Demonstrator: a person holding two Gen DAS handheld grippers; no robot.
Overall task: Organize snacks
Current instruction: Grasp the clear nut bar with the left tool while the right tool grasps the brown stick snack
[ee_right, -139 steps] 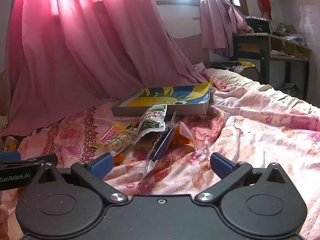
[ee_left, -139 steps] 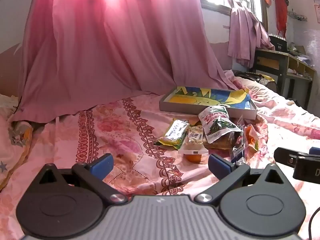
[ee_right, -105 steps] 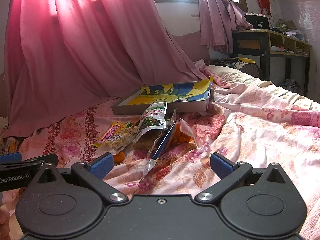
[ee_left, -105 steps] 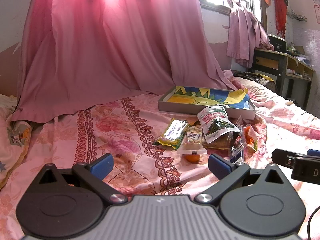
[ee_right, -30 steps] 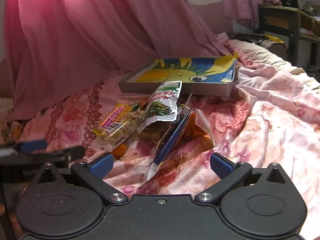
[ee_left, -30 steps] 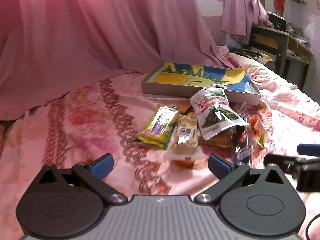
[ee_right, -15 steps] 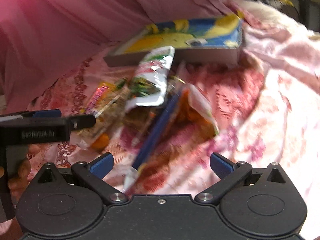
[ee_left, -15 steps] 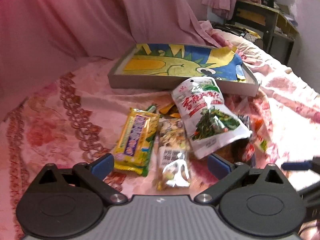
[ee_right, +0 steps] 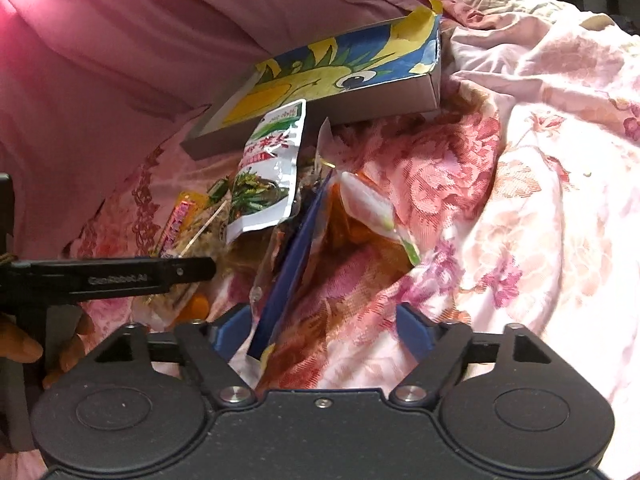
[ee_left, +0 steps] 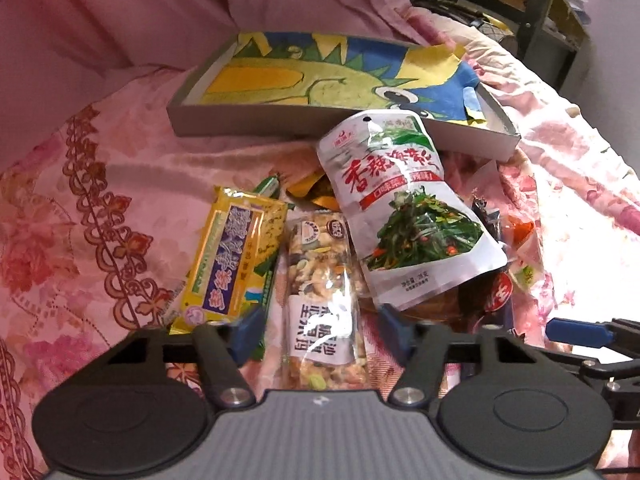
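Observation:
A pile of snack packets lies on the pink bedspread in front of a shallow grey box point(ee_left: 240, 124) lined with a dinosaur picture. My left gripper point(ee_left: 320, 330) is open, its fingers either side of a clear nut-mix packet point(ee_left: 324, 300). A yellow packet point(ee_left: 232, 264) lies left of it and a white seaweed pouch point(ee_left: 404, 216) right of it. My right gripper point(ee_right: 324, 330) is open, straddling a blue-and-orange packet point(ee_right: 320, 248). The seaweed pouch point(ee_right: 268, 176) and the box point(ee_right: 320, 116) lie beyond it.
A pink curtain point(ee_left: 140, 12) hangs behind the box. A dark wooden desk point(ee_left: 532, 8) stands at the far right. The flowered bedspread point(ee_right: 540, 200) is rumpled to the right of the pile. The left gripper's finger point(ee_right: 120, 274) crosses the right wrist view's left side.
Both grippers have moved forward and down onto the snack pile. The left one now straddles the nut-mix packet and the right one the blue-and-orange packet. Both stay open.

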